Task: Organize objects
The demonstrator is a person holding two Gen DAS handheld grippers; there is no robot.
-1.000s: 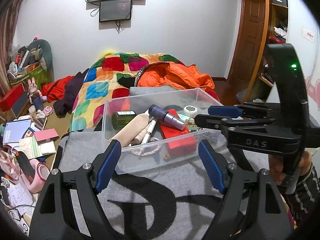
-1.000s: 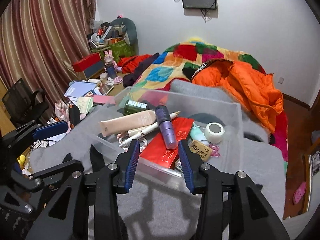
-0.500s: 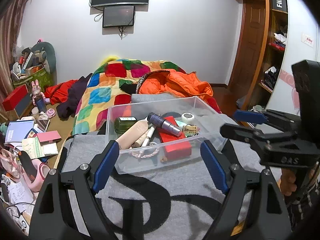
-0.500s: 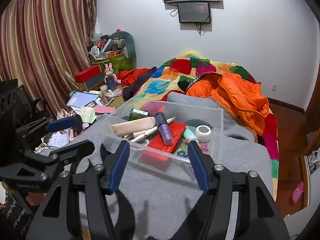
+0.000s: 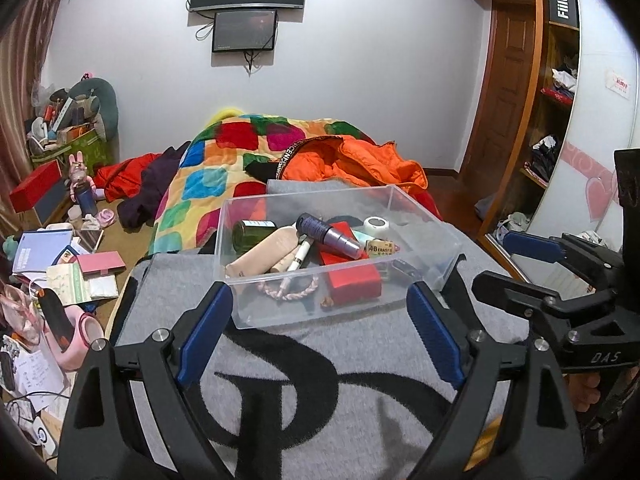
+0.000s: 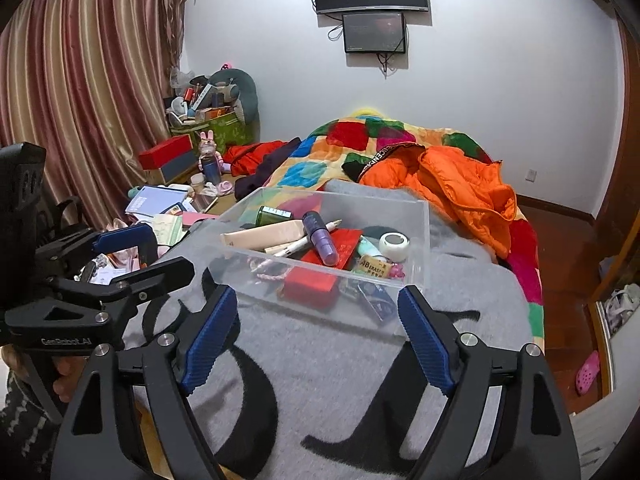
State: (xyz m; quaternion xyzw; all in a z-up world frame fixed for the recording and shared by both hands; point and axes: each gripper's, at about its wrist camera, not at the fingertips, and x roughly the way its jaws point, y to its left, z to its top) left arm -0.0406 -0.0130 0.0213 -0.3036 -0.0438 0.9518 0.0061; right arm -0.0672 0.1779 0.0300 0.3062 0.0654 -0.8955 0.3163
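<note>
A clear plastic bin (image 5: 448, 236) (image 6: 420, 236) stands on a grey blanket with black lettering (image 5: 320, 408) (image 6: 328, 380). Inside lie a purple bottle (image 5: 328, 232) (image 6: 320, 236), a beige tube (image 5: 260, 256) (image 6: 264, 234), a green jar (image 5: 250, 232), a red box (image 5: 352, 280) (image 6: 312, 280), a white tape roll (image 5: 377, 224) (image 6: 394, 245), a pen and a pink braided cord (image 5: 288, 292). My left gripper (image 5: 316, 330) hangs short of the bin's near wall, jaws opening, nothing between them. My right gripper (image 6: 318, 332) is likewise back from the bin, jaws opening and empty.
A colourful quilt (image 5: 224, 168) and an orange jacket (image 5: 360, 160) (image 6: 452, 184) lie beyond the bin. Books, boxes and clutter (image 5: 60, 256) cover the floor at the left. A wooden wardrobe (image 5: 520, 120) stands at the right. A pink shoe (image 6: 587, 372) lies on the floor.
Both grippers have drawn back from the bin, which now looks smaller. The right gripper's jaws have spread much wider; the left's opened slightly. The purple bottle stays in the bin.
</note>
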